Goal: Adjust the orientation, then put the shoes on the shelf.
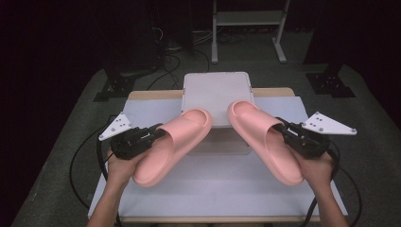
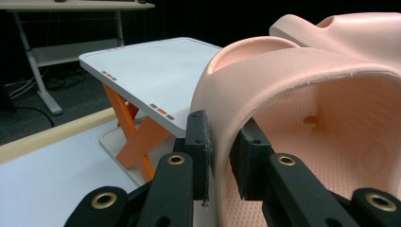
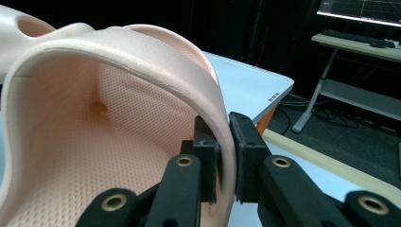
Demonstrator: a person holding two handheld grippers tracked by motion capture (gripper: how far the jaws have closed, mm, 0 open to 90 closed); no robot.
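Observation:
Two pink foam slides hang above the table, toes pointing toward the white stand. My left gripper (image 1: 158, 134) (image 2: 221, 156) is shut on the strap wall of the left slide (image 1: 172, 144) (image 2: 302, 85), one pad outside and one inside. My right gripper (image 1: 283, 128) (image 3: 223, 156) is shut the same way on the strap edge of the right slide (image 1: 265, 137) (image 3: 94, 109). Both toes hover over the near edge of the white stand (image 1: 215, 92) (image 2: 146, 71) (image 3: 255, 85).
The white stand rests on orange crossed legs (image 2: 135, 137) at the back middle of the pale blue table mat (image 1: 213, 184). A wooden table edge (image 1: 151, 94) runs behind it. A metal desk frame (image 1: 248, 28) and floor cables (image 1: 170, 56) lie beyond the table.

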